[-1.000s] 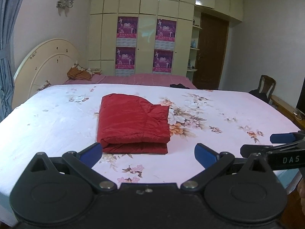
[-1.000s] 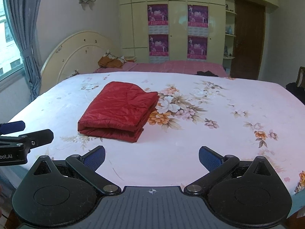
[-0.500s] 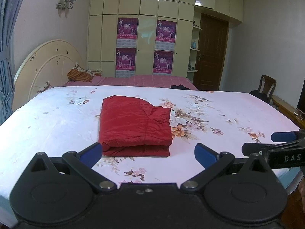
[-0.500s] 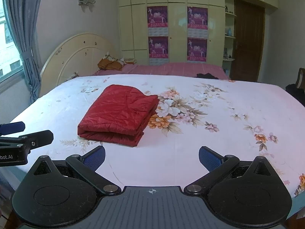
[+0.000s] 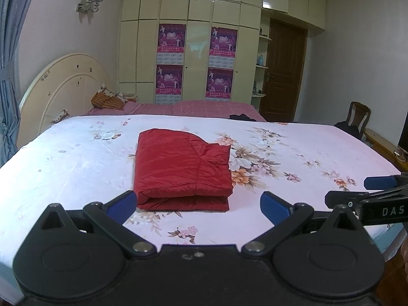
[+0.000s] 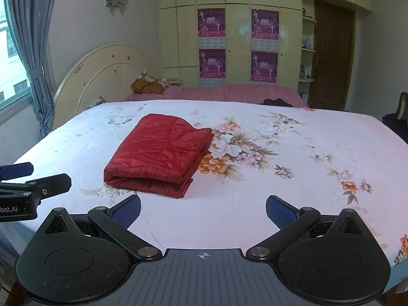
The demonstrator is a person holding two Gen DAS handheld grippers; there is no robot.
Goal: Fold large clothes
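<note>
- red garment (image 5: 182, 169) folded into a thick rectangular bundle, lying flat on the floral bed sheet (image 5: 293, 153), roughly mid-bed, nearer the front edge than the headboard (image 5: 63, 89)
- folded edge faces the cameras, layers visible along the near side; in right wrist view the bundle (image 6: 159, 153) sits left of centre, angled
- left gripper (image 5: 197, 204) spread wide, blue pads (image 5: 122, 205) apart, nothing between them; it hangs over the near edge of the bed, short of the garment, not touching it
- right gripper (image 6: 202, 210) also spread wide, blue pads (image 6: 280, 211) empty, above the sheet near the front edge, apart from the garment
- each gripper shows at the edge of the other's view, side by side
- background: cream wardrobe (image 5: 199, 51) with purple posters (image 5: 169, 38), brown door (image 5: 283, 71), blue curtain (image 6: 33, 51), chair (image 5: 358, 117) at right
</note>
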